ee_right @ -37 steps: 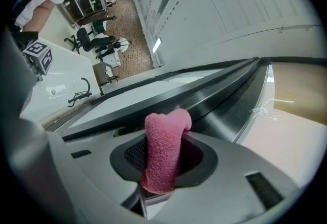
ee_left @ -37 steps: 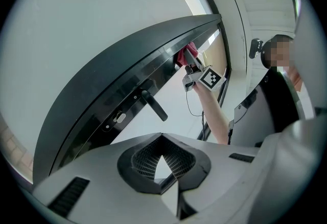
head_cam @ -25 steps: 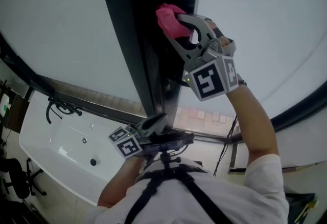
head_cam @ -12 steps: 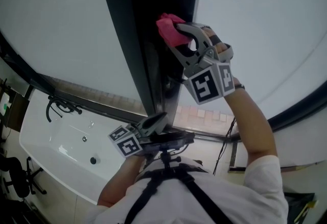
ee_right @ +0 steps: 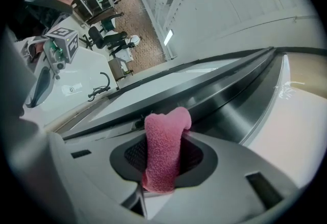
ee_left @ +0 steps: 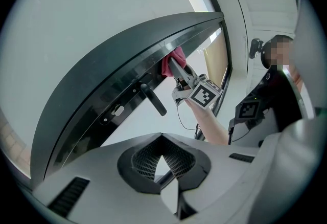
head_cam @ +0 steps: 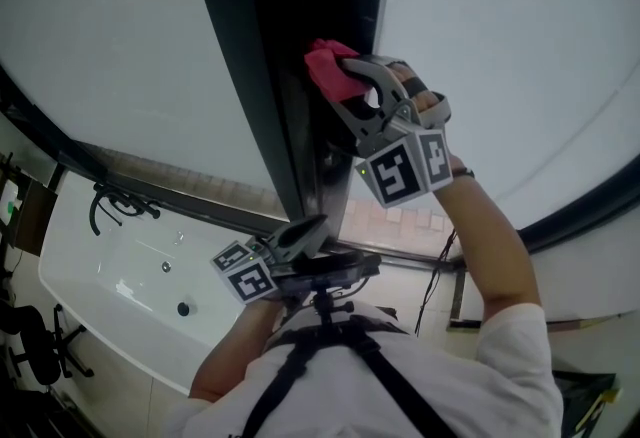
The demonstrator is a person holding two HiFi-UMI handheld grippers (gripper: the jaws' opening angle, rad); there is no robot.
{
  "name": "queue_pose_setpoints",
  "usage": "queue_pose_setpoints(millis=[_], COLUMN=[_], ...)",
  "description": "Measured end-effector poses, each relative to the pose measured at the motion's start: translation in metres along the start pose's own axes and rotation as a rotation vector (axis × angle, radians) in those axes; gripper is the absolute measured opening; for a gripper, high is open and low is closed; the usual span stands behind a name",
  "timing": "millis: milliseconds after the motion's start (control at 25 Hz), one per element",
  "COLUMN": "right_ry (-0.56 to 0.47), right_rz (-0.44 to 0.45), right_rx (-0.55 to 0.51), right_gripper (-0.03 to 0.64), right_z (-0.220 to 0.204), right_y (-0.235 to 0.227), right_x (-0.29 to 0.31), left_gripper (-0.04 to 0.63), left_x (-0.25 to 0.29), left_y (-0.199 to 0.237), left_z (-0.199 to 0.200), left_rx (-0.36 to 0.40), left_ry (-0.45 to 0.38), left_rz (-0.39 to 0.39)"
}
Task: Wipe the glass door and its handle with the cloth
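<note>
Two grippers in view, only one at work. Up high: right gripper [head_cam: 352, 76], jaws clamped on a fold of the pink cloth [head_cam: 324, 64], pressing it against the dark door frame [head_cam: 262, 96] between the pale glass panes [head_cam: 110, 56]. Down low, close to the body: left gripper [head_cam: 306, 232], jaws pressed together on nothing. Lever handle [ee_left: 152, 99] well apart from the cloth, lower on the same dark strip, seemingly not yet wiped.

Risks, by judgement:
- Only a narrow tuft poking past the jaw tips, so liable to scrape hard plastic on frame or glass if tilted.
- Liable to drag the cloth out of the pinch if pushed hard along the edge.
- Easy to linger on the frame and skip the broad glass and the handle.
- A raised-arm reach, so prone to uneven pressure and missed streaks.
</note>
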State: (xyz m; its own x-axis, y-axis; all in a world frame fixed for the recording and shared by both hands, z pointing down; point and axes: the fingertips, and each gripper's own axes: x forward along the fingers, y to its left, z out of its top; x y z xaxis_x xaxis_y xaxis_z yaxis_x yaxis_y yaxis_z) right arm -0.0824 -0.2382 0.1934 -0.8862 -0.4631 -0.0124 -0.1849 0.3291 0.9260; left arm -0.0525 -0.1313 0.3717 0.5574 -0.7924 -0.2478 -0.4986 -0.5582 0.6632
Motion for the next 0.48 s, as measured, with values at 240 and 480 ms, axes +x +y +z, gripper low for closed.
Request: queue_pose_setpoints(millis=[240,480], right_ry=[0.016,0.030], right_rz=[0.031,0.057], right_rx=[0.009,0.008], right_gripper=[0.101,0.101], right_z=[-0.007,-0.012], right_y=[0.015,0.029], right_x=[-0.002,-0.003], left_gripper=[-0.008,-0.008], left_x=[-0.001,-0.002], left_y=[0.000,-0.001], left_z=[-0.003,-0.005], left_rx=[-0.004,-0.007], left_ry=[0.008,0.016], left_rz=[0.004,0.002])
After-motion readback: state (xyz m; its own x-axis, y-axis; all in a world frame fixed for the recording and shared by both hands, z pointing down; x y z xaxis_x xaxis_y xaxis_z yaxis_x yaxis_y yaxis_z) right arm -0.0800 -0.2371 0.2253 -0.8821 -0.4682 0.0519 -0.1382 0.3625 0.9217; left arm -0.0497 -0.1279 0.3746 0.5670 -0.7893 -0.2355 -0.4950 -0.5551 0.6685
